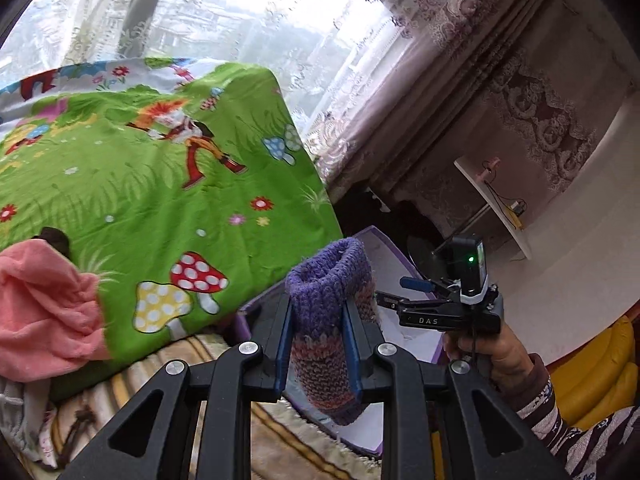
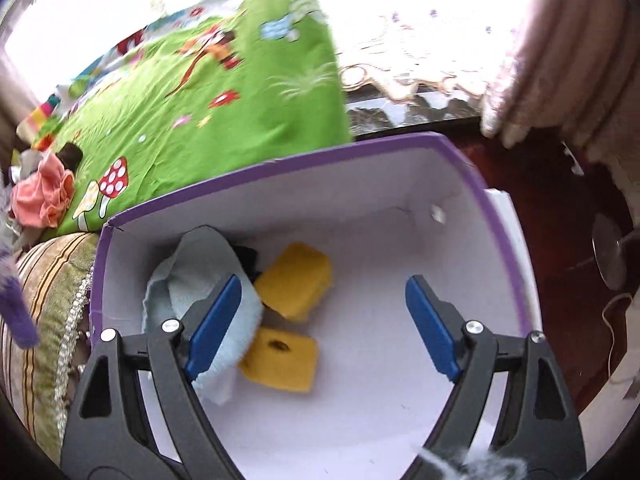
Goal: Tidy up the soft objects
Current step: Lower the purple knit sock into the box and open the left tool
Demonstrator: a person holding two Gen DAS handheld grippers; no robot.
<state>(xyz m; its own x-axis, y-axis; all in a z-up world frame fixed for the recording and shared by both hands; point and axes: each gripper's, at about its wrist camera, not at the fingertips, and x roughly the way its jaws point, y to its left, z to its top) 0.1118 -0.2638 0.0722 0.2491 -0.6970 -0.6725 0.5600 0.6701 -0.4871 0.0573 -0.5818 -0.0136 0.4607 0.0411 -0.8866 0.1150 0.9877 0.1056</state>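
The left tool (image 1: 318, 344) was clamped on a knitted purple sock (image 1: 332, 320), gripping it across the middle so that the open cuff stood up and the striped toe hung below the blue pads. Held that way, the sock hung free of the bed and could be carried over without dragging. It sat above the near edge of the purple box (image 1: 394, 248), which stood on the floor just beside the bed; judging by that, the sock was on its way in.

The right tool (image 2: 324, 324) stood wide apart and gripped nothing, poised over the inside of the box (image 2: 280, 168). Its spread jaws suggested it had nothing left to hold there. On the white bottom lay two yellow sponges (image 2: 294, 280) and a pale blue cloth (image 2: 200, 272), bunched against the left wall with something dark tucked behind them; what that was could not be made out.

A pink towel (image 1: 44, 300) lay crumpled on the green bedsheet (image 1: 160, 184), well apart from the box, probably still to be collected.
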